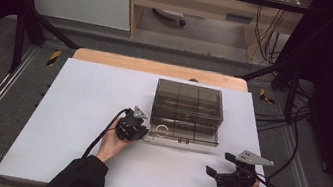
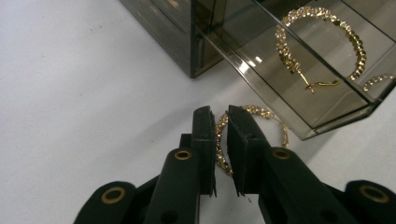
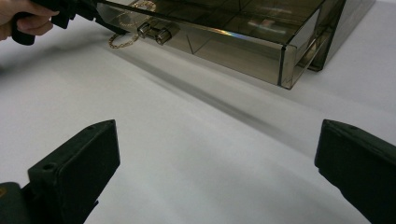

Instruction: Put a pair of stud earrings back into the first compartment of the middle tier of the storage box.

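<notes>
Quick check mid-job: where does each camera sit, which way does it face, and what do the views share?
High view: above the person's side, facing forward and down on the table; both forearms, left gripper, right gripper.
Left gripper view: on the left gripper, jaws pinching a gold hoop earring beside the open drawer.
Right gripper view: along wide-open jaws toward the drawer.
Shared: drawer, earring.
</notes>
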